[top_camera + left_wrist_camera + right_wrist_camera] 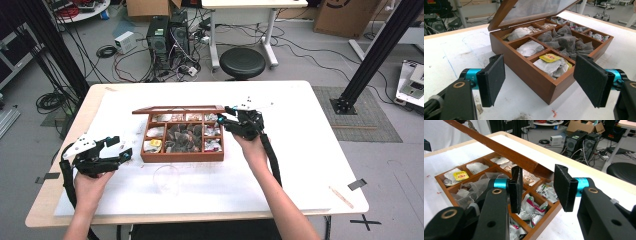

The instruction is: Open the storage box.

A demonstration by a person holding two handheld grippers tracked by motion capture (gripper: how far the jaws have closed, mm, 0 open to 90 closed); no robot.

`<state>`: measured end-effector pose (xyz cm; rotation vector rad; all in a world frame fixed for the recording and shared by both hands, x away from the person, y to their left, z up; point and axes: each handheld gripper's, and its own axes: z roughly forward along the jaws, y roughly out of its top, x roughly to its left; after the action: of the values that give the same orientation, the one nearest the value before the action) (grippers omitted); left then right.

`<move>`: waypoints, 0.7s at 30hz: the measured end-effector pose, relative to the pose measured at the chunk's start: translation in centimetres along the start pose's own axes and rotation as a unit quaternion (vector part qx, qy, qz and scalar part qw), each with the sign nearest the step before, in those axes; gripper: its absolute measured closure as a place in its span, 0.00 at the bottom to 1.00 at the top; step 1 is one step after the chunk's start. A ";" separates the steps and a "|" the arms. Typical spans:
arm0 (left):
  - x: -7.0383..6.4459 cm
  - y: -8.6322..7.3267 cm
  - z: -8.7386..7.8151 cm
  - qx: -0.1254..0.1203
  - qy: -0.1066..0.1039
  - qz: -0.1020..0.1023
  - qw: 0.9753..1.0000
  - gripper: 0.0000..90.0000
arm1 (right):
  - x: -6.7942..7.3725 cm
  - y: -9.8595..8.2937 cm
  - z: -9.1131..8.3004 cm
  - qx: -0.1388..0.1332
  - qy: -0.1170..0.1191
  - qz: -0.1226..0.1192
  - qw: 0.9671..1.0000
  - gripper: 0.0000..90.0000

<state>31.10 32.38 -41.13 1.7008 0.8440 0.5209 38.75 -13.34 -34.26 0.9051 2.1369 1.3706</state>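
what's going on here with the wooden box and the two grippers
A person holds a gripper in each hand over a wooden tea box on the white table. The right gripper, jaws open, is at the raised edge of the half-open lid, which sits between its jaws but is not yet clamped. The left gripper hovers open beside the box's near corner, holding nothing. The compartments hold tea bags.

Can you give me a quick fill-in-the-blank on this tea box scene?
1. The lid of the wooden box is ____.
2. The left gripper is open, on the table beside the box, and holds ____.
3. The tea bag tag in the near corner compartment is ____ in colour.
4. The right gripper is ____.

Missing words: open; nothing; yellow; open
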 end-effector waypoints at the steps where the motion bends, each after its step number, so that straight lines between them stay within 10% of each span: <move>1: 0.0 0.0 0.0 0.000 0.000 0.000 1.000 0.28 | -0.1 0.2 0.0 0.001 -0.001 -0.003 1.000 0.67; 21: 0.1 -0.1 0.1 0.002 -0.002 -0.003 1.000 0.28 | -1.2 3.0 1.0 -0.001 -0.017 -0.002 1.000 0.67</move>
<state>31.21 32.42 -41.27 1.7016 0.8470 0.5110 41.10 -12.72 -31.87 0.9160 2.1112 1.3450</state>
